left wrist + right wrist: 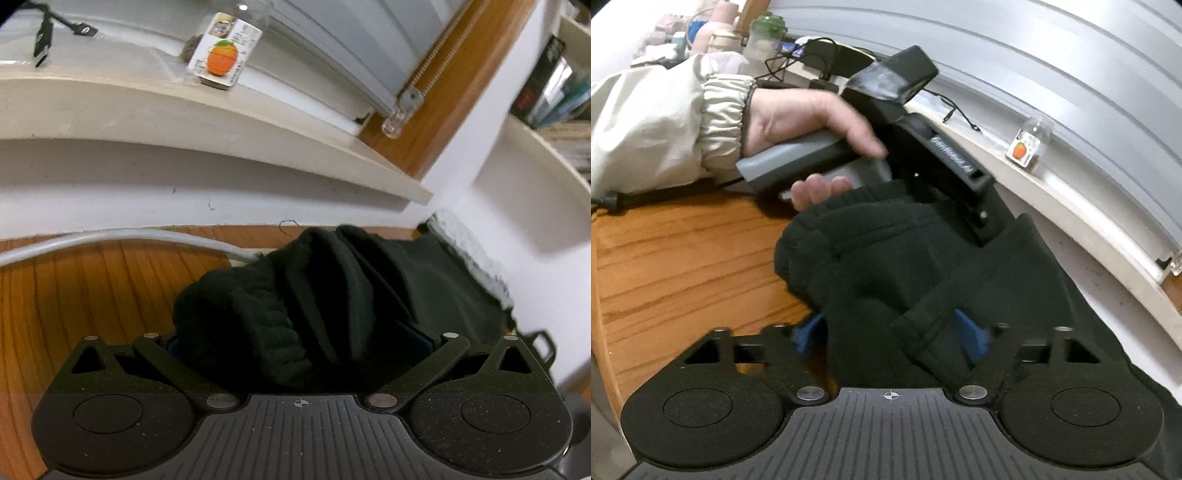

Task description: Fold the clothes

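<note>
Black garment (886, 258) is lying bunched on the wooden table (683, 258) against the wall, running between both grippers. Left gripper (299, 343) and right gripper (890, 332) are each standing spread around cloth; whether either is pinching it, cannot tell.
</note>
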A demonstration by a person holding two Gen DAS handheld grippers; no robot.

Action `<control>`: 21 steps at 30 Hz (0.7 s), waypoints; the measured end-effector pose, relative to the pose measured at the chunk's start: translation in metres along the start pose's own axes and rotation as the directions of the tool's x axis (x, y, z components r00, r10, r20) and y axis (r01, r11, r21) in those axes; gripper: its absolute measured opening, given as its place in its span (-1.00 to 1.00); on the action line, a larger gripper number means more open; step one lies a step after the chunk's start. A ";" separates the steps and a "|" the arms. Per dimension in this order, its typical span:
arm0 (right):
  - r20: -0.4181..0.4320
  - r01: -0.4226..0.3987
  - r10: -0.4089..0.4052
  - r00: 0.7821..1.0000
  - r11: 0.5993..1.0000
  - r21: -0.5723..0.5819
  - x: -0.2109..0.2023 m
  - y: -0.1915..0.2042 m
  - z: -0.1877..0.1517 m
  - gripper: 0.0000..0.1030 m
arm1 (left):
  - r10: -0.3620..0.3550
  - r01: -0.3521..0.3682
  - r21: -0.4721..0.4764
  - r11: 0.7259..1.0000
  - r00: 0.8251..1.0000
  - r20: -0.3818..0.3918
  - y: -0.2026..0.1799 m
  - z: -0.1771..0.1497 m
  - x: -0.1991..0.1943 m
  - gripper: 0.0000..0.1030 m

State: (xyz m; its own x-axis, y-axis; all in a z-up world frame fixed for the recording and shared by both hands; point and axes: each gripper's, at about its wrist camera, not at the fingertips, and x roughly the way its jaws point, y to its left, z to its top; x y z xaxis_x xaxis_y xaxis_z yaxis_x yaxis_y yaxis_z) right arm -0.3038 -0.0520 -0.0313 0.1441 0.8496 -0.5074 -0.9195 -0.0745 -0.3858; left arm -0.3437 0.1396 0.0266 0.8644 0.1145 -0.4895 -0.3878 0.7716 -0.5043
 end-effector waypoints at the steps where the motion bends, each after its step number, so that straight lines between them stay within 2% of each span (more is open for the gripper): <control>1: 0.001 0.005 -0.005 1.000 1.000 -0.001 -0.001 0.002 0.000 0.29 | -0.009 0.009 -0.008 1.000 1.000 0.004 0.002 0.000 -0.001 1.00; 8: 0.016 0.024 -0.024 1.000 0.999 -0.021 -0.003 0.005 -0.004 0.32 | -0.109 0.119 -0.134 0.984 0.991 0.076 0.024 0.005 -0.017 1.00; 11: 0.021 0.027 -0.027 0.999 0.999 -0.027 -0.003 0.004 -0.005 0.42 | -0.146 0.163 -0.182 0.970 0.984 0.104 0.032 0.007 -0.022 1.00; 16: 0.031 0.023 -0.022 0.999 1.000 -0.007 0.001 0.002 -0.005 0.54 | -0.119 0.127 -0.183 0.975 0.991 0.052 0.025 0.011 -0.010 1.00; 21: 0.027 -0.004 0.003 1.000 1.000 0.031 0.005 -0.001 -0.001 0.53 | -0.061 0.063 -0.161 0.985 0.998 0.014 0.011 0.017 -0.002 1.00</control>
State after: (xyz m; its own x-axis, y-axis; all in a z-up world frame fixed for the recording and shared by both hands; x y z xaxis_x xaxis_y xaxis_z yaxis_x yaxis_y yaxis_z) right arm -0.3019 -0.0483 -0.0343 0.1313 0.8630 -0.4878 -0.9309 -0.0619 -0.3601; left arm -0.3444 0.1584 0.0337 0.8910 0.0760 -0.4476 -0.3792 0.6667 -0.6416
